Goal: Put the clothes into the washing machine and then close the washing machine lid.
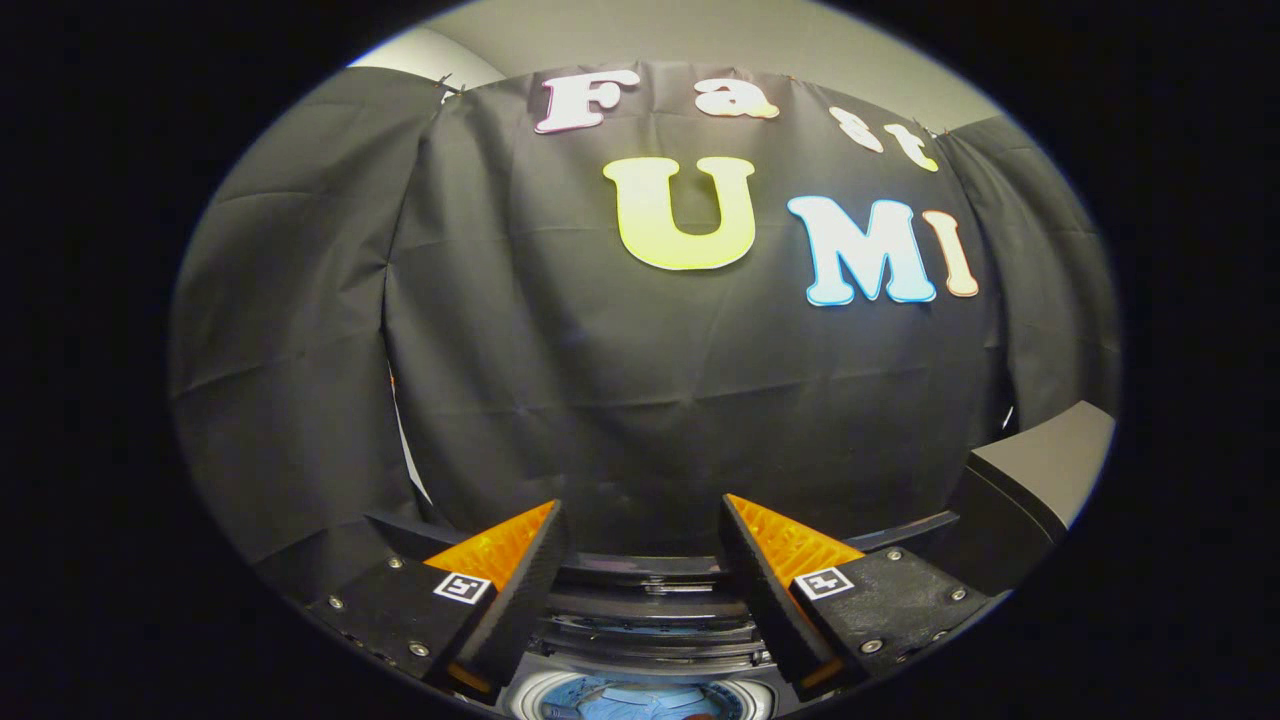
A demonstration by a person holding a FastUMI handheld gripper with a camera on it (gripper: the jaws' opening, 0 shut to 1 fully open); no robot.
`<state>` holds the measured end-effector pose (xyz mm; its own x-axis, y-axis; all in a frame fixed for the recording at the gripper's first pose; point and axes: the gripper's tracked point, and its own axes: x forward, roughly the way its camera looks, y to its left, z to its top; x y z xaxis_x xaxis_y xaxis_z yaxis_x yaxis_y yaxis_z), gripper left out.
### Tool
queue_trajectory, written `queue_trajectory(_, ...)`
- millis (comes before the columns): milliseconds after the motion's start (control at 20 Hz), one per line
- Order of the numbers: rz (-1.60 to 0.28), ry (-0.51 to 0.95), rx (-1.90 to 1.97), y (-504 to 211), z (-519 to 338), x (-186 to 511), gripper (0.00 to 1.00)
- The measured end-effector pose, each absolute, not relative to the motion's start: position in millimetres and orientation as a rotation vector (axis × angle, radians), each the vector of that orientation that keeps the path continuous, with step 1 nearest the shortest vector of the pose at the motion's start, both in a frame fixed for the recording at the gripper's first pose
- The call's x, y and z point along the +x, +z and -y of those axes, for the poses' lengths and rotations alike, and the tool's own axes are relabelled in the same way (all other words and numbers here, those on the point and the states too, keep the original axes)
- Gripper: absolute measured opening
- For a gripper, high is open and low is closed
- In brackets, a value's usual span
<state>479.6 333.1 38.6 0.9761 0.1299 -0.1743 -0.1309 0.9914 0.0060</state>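
Note:
My gripper (645, 520) is open, its two fingers spread apart with nothing between them. It is held high and looks across at the booth's black wall. Below and between the fingers lies the top of the washing machine (645, 610), a dark ribbed band with a pale round drum opening (640, 697) under it. Blue cloth (625, 703) shows inside that opening. The lid stands raised behind the opening, seen edge-on as the dark band just beyond the fingers.
A dark box-like object with a grey top (1040, 480) stands to the right of the fingers, close by. The black cloth wall (650, 380) hangs a short way beyond the machine.

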Motion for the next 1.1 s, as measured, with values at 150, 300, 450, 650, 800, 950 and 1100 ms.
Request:
queue_trajectory(150, -0.214, 0.143, -0.012, 37.0, -335.8, 470.1, 0.94)
queue_trajectory(300, -0.229, 0.143, -0.014, 37.1, -334.7, 461.7, 0.94)
queue_trajectory(450, -0.243, 0.152, -0.015, 36.3, -335.1, 452.9, 0.94)
queue_trajectory(650, -0.259, 0.163, -0.017, 33.2, -334.4, 441.0, 0.94)
queue_trajectory(800, -0.285, 0.181, -0.013, 30.8, -335.3, 431.7, 0.93)
queue_trajectory(950, -0.295, 0.197, -0.013, 30.2, -340.0, 416.4, 0.92)
queue_trajectory(1100, -0.302, 0.213, -0.019, 25.8, -341.0, 399.2, 0.92)
